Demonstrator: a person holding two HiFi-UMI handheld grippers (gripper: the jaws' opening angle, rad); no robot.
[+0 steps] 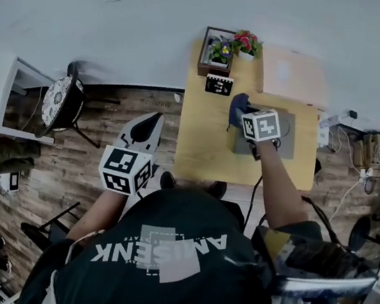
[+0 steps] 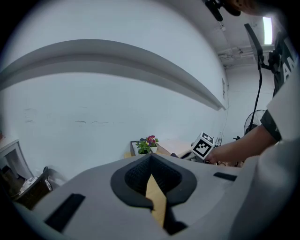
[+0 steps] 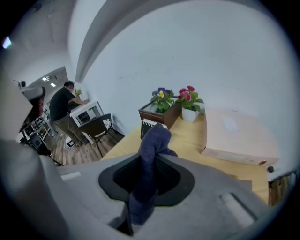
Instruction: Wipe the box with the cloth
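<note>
The right gripper [image 3: 149, 161] has its fingers pressed tight on the blue cloth [image 3: 157, 136], which sticks up between them. It hangs over a grey mat [image 1: 286, 146] near the middle of the yellow table [image 1: 197, 149]. The box [image 3: 239, 133] (pale and flat) lies at the table's far right corner, apart from the cloth. Two flower pots [image 3: 176, 104] stand at the far left corner. The left gripper [image 2: 151, 178] has its tips together with nothing in them, off the table's left edge over the wood floor [image 1: 110, 118]. A white wall [image 2: 117, 112] is behind.
</note>
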